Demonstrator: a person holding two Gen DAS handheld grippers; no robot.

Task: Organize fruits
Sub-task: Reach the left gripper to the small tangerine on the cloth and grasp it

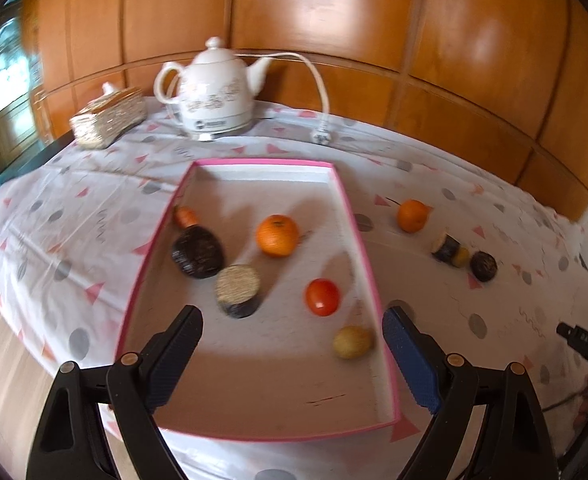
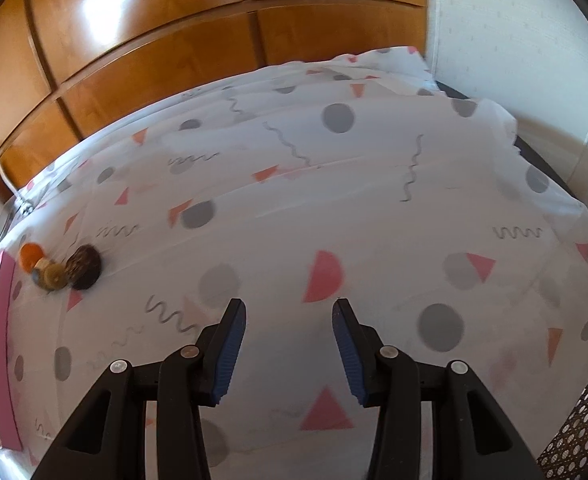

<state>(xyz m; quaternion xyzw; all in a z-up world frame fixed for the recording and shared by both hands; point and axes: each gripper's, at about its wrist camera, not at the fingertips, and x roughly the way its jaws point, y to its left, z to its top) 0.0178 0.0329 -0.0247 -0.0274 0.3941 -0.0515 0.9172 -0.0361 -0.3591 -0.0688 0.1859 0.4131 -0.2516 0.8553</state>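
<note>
With the left gripper (image 1: 291, 354) wide and empty above the pink tray (image 1: 390, 392) and the right gripper (image 2: 289, 354) half-open, empty over bare cloth (image 2: 374, 200), round fruits (image 1: 464, 254) beyond the tray could roll if nudged.

One pink-rimmed tray (image 1: 346, 200) holds six fruits: one orange (image 1: 276, 235), one tomato (image 1: 322, 297), one yellowish fruit (image 1: 352, 342), two dark avocado pieces (image 1: 197, 252), and one small orange item (image 1: 184, 217) at ten o'clock. Four fruits (image 1: 413, 215) lie outside, at three o'clock.
</note>
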